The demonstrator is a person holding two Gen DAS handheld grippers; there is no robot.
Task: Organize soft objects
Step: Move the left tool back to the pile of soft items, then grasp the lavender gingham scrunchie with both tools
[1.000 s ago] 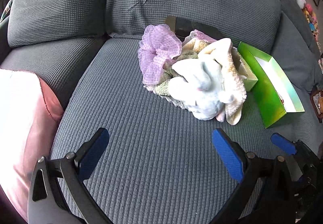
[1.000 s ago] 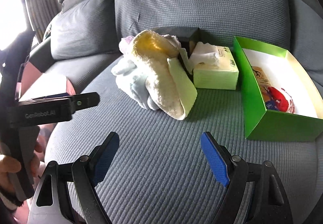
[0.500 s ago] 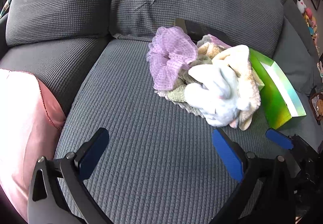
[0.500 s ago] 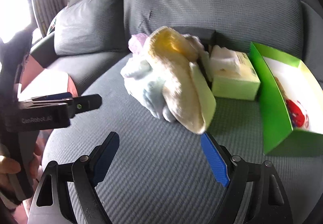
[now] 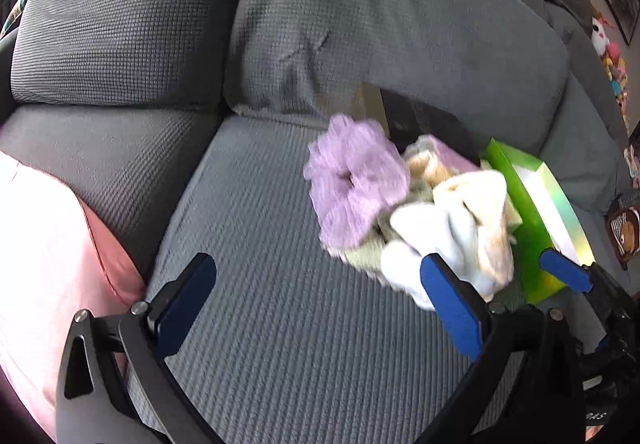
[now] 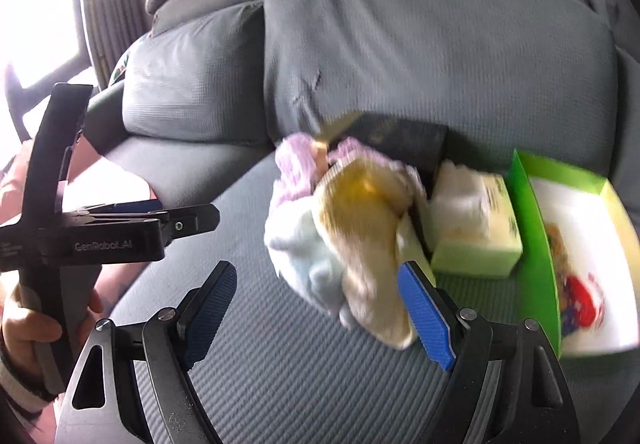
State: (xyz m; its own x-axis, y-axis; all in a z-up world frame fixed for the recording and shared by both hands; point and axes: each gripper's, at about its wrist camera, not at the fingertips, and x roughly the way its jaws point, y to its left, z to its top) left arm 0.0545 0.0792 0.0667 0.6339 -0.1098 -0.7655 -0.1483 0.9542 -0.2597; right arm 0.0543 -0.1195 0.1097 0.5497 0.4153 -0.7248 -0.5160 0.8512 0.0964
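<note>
A pile of soft things lies on the grey sofa seat (image 5: 260, 244): a purple mesh scrunchie (image 5: 352, 179), a white fluffy piece (image 5: 432, 240) and a cream towel (image 5: 480, 211). My left gripper (image 5: 320, 304) hangs open above the seat with nothing between its blue pads; its right finger (image 5: 452, 308) overlaps the pile's near edge. In the right wrist view the same pile (image 6: 340, 236) sits just beyond my open right gripper (image 6: 318, 310). The left gripper (image 6: 200, 217) shows side-on at the left, held by a hand (image 6: 24, 328).
An open green box (image 6: 536, 228) with a white inside stands right of the pile, a pale green tissue box (image 6: 480, 240) between them. A black box (image 6: 404, 135) leans against the back cushion. A pink cushion (image 5: 48, 264) lies at the left.
Both views have swung left, so the pile and green box have slid toward the right of each frame, blurred. Both grippers stay open and empty.
</note>
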